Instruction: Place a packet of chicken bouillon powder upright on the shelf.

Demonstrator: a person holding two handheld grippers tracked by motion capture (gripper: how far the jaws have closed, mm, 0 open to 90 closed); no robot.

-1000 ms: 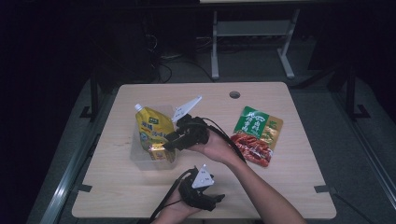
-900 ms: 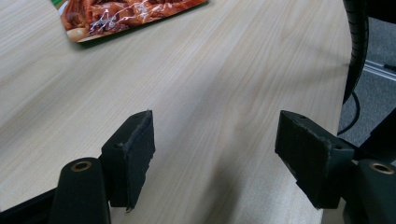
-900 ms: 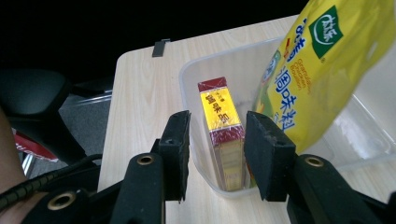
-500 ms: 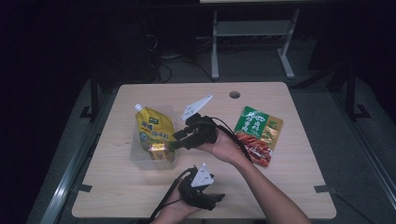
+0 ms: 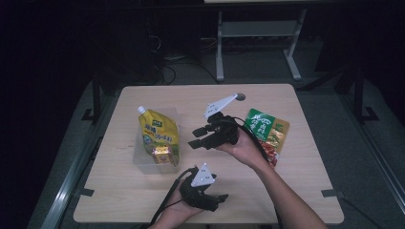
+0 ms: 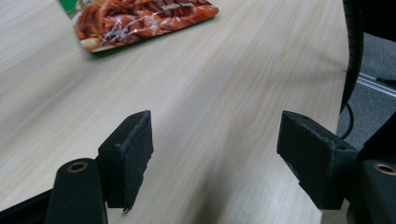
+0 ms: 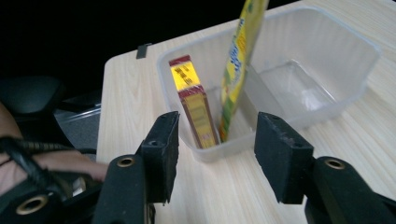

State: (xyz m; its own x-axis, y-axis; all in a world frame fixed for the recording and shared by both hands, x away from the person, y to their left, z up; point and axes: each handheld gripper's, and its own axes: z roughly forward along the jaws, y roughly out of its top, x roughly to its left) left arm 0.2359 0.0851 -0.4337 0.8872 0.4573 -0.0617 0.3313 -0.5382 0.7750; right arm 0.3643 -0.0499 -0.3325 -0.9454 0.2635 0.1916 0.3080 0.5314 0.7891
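Left gripper [image 5: 217,200] rests low at the near table edge, jaws wide apart over bare wood, nothing between them. Table [image 5: 296,186] is light wood.

Right gripper [image 5: 196,138] is held mid-table above the surface, just right of the clear plastic tub [image 7: 327,60]. Its jaws have just been opening and stand apart, empty, pointing at the tub's near corner.

In the tub: small red-and-yellow box [image 7: 194,105] standing upright on end at the near corner, and just beside it the yellow spout pouch [image 5: 157,131], leaning over the tub's far rim.

Farther right, well apart from the tub, a green-and-red snack packet [image 5: 265,131] lies flat, partly behind the right hand [image 5: 243,150].
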